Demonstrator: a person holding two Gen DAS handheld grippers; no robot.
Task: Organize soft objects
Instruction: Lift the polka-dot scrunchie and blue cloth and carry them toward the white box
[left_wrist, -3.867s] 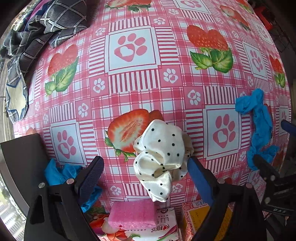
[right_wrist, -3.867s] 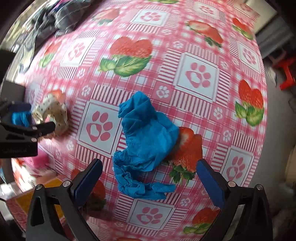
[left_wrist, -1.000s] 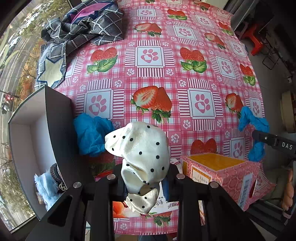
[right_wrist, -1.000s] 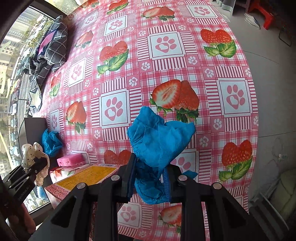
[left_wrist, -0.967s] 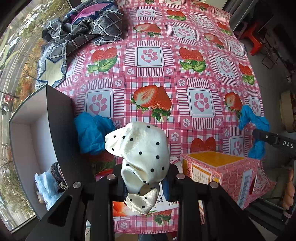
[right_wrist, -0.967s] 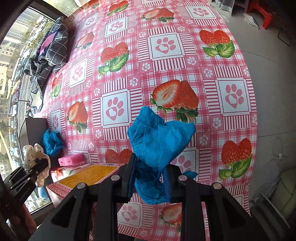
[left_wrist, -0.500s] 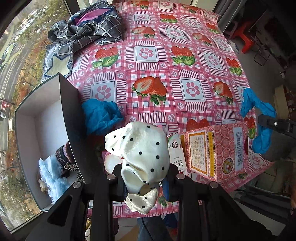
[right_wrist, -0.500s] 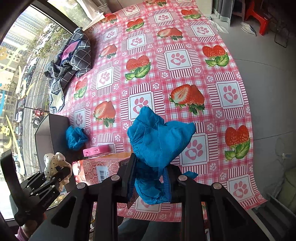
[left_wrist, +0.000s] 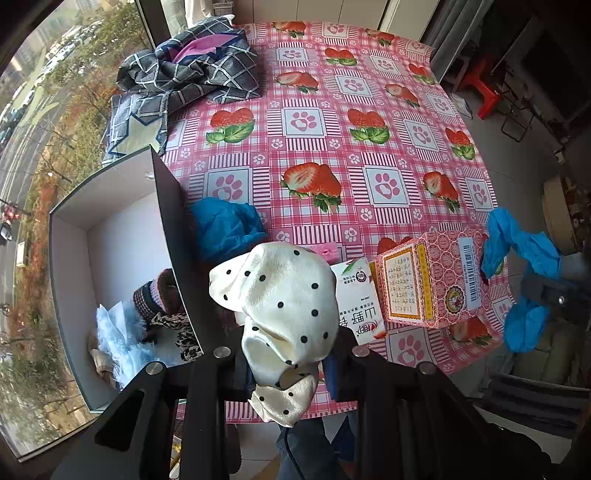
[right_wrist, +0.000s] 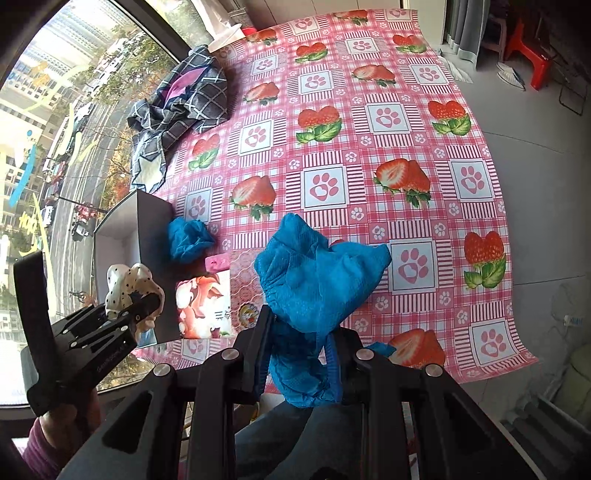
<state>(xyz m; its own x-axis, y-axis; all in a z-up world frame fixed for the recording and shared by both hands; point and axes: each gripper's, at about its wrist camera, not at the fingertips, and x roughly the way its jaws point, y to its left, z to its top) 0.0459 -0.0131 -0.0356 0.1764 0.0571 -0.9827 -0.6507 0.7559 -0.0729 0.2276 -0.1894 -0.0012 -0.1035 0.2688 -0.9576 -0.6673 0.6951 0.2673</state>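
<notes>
My left gripper (left_wrist: 290, 363) is shut on a white polka-dot scrunchie (left_wrist: 284, 306), held high above the table's near edge, just right of an open grey box (left_wrist: 74, 266). The box holds several soft items, among them a pale blue fluffy piece (left_wrist: 118, 332). My right gripper (right_wrist: 301, 347) is shut on a crumpled blue cloth (right_wrist: 317, 280), also lifted well above the table. In the right wrist view the left gripper (right_wrist: 138, 297) with the scrunchie (right_wrist: 129, 282) shows at the lower left. A second blue cloth (left_wrist: 225, 229) lies on the table against the box wall.
A pink patterned carton (left_wrist: 428, 280) and a white packet (left_wrist: 360, 306) lie near the front edge beside a pink sponge (right_wrist: 218, 263). A dark checked garment (left_wrist: 192, 72) is heaped at the far left on the strawberry tablecloth (left_wrist: 332, 129). A window runs along the left.
Both grippers have risen with their loads, so the table looks smaller and farther. The grey box interior and the pink carton's side have come more into view.
</notes>
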